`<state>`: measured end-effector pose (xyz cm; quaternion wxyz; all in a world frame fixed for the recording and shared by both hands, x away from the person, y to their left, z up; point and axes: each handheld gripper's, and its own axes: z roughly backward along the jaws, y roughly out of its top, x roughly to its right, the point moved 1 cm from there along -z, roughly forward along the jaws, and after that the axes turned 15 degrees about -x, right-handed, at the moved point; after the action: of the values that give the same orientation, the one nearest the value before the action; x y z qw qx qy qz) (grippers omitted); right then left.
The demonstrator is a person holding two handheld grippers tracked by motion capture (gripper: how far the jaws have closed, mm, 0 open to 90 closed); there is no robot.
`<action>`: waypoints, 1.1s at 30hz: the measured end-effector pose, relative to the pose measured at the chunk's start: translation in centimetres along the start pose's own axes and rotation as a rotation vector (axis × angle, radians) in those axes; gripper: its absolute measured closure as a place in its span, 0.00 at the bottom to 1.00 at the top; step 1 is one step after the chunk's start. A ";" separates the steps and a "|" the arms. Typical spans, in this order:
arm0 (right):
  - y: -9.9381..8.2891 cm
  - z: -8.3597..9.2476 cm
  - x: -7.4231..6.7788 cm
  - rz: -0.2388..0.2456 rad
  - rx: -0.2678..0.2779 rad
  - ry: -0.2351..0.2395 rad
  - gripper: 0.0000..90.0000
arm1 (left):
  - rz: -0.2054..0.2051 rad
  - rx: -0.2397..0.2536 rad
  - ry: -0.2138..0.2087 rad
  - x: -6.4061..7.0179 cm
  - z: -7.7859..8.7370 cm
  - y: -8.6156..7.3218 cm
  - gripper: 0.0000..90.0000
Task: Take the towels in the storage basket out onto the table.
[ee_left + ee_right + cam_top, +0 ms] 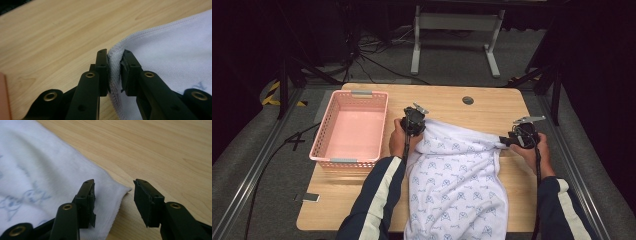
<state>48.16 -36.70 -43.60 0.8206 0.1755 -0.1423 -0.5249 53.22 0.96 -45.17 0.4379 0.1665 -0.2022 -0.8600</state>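
Towel (pixel 175 50) soft white (stitched hem) | left hand-held gripper (pixel 115 72) pinching corner

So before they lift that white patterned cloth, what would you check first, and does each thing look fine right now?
1. Left gripper clamped on the cloth hem: ok.
2. Right gripper clamped on its corner: not ok, jaws open astride it.
3. Cloth spread flat: not ok, wrinkled, hanging off the near edge of the table.
4. Pink basket clear of the cloth: ok.
5. Basket empty: ok.

towel's (pixel 457 185) near end cut off at bottom edge
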 end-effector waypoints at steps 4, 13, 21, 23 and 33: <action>0.6 -1.8 0.7 -0.036 -0.055 0.026 0.60 | -0.014 -0.047 -0.012 0.2 -1.6 -0.1 0.87; 2.2 -2.6 1.1 -0.065 -0.053 0.040 0.69 | 0.004 -0.060 0.032 -0.8 -2.0 0.5 0.88; 4.1 -3.6 0.7 -0.064 -0.004 -0.078 0.60 | 0.073 -0.038 0.110 -1.4 -2.6 1.2 0.78; 4.4 -3.6 0.8 -0.080 0.016 -0.106 0.62 | 0.062 -0.013 0.095 -1.1 -2.2 1.3 0.74; 1.8 0.4 -0.5 -0.002 0.072 0.003 0.56 | -0.130 0.077 -0.109 2.4 2.9 -0.9 0.67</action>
<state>49.26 -35.65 -42.49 0.8134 0.2058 -0.1597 -0.5201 49.88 0.03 -43.40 0.3626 0.1491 -0.2475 -0.8860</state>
